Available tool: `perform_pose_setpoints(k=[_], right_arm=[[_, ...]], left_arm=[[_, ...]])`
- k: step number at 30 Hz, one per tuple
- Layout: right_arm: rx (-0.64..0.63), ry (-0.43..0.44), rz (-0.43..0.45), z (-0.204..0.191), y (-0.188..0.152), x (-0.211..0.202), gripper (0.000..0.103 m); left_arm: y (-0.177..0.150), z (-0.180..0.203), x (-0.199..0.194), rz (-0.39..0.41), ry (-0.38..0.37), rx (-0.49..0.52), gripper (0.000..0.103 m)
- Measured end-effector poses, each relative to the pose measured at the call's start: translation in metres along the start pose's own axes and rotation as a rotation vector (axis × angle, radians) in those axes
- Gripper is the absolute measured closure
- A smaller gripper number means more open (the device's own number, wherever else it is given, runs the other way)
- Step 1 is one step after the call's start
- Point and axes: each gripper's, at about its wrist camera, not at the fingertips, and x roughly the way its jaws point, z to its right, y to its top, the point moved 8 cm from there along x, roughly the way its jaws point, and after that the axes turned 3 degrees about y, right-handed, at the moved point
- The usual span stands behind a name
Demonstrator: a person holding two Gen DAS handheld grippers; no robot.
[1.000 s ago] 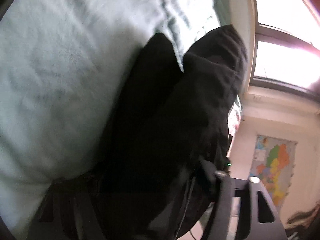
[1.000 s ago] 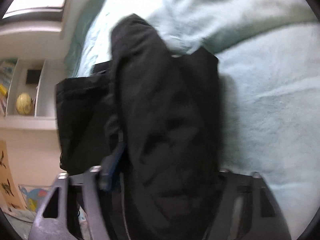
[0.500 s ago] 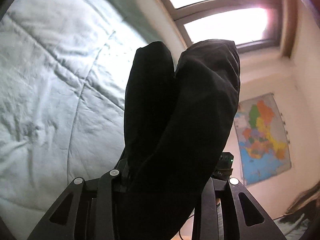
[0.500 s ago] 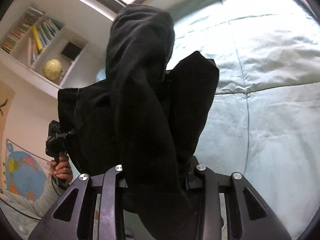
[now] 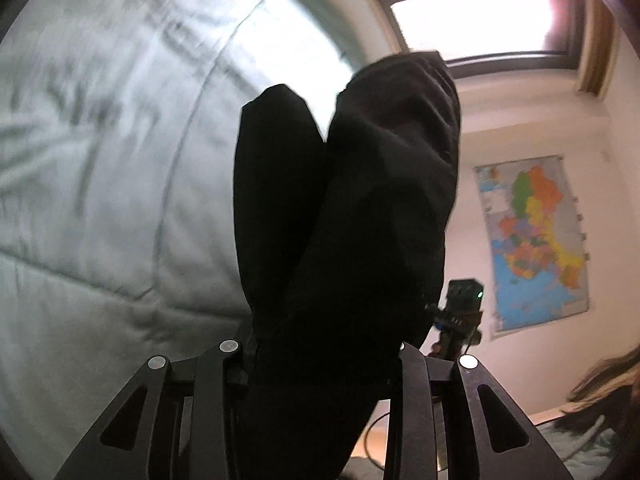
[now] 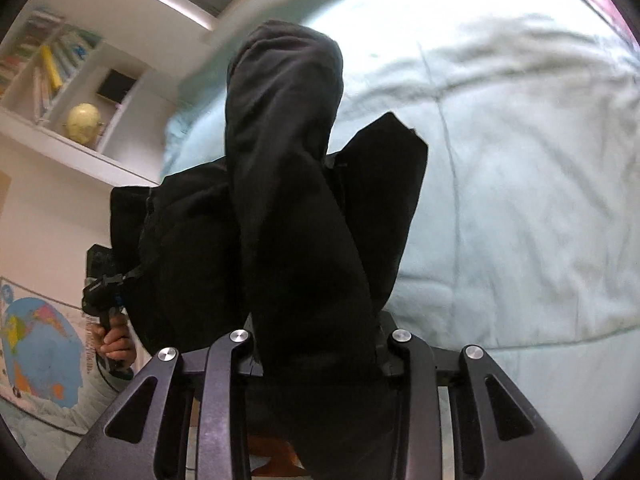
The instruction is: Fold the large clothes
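A large black garment (image 5: 352, 208) hangs lifted above a pale green quilted bed (image 5: 100, 184). My left gripper (image 5: 320, 364) is shut on one bunched part of it, and the cloth hides the fingertips. My right gripper (image 6: 316, 352) is shut on another part of the same black garment (image 6: 296, 208), which drapes forward over the jaws. In the right wrist view the left gripper's body (image 6: 100, 280) and the hand holding it show at the left. In the left wrist view the right gripper's body (image 5: 460, 312) shows behind the cloth.
A window (image 5: 472, 20) is at the far side of the bed. A coloured wall map (image 5: 532, 240) hangs at the right. A white shelf (image 6: 72, 140) with books and a yellow globe (image 6: 83, 122) is at the left. The quilt (image 6: 520, 184) spreads wide under the garment.
Both grippers have lifted the black garment off the bed and tilted upward, so the window, map and shelf have come into view. In the last half second they moved only a little.
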Motion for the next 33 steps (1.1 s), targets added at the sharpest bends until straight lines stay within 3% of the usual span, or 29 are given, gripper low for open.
perform_pose_setpoints(k=[3,5,8,9,12,14,17,20,22,26,29,33], right_arm=[[0.027,-0.043,-0.011,0.032,-0.01,0.03,0.066],[0.022,-0.064,0.028,0.054,-0.007,0.035,0.063],[0.069,-0.044,0.079,0.083,-0.004,0.035,0.057],[0.078,-0.052,0.092,0.096,-0.006,0.036,0.057],[0.112,-0.039,0.129,0.127,-0.018,0.041,0.046],[0.156,-0.025,0.164,0.141,-0.023,0.044,0.037],[0.201,-0.019,0.252,0.156,-0.035,0.026,0.036],[0.127,-0.19,0.337,0.152,-0.065,-0.011,0.034],[0.037,-0.307,0.374,0.123,-0.078,-0.031,0.034],[-0.182,-0.376,0.423,0.05,-0.084,-0.045,0.034],[-0.318,-0.378,0.406,-0.019,-0.082,-0.015,0.034],[-0.408,-0.409,0.356,-0.077,-0.075,0.054,0.034]], left_arm=[[-0.006,-0.041,0.012,0.006,0.035,-0.02,0.069],[-0.003,-0.068,0.009,0.022,0.003,-0.068,0.068],[0.0,-0.105,0.001,0.072,-0.01,-0.029,0.059],[0.001,-0.12,0.001,0.085,-0.004,-0.035,0.052],[-0.002,-0.152,0.006,0.087,-0.123,-0.115,0.05],[-0.004,-0.152,0.004,0.114,-0.143,-0.078,0.05],[-0.012,-0.145,-0.011,0.175,-0.072,-0.002,0.05],[-0.031,-0.126,-0.046,0.287,0.125,0.111,0.05],[-0.045,-0.1,-0.079,0.386,0.235,0.194,0.05],[-0.071,-0.016,-0.092,0.468,0.368,0.397,0.05],[-0.08,0.033,-0.046,0.408,0.415,0.489,0.05],[-0.082,0.042,0.012,0.307,0.499,0.51,0.05]])
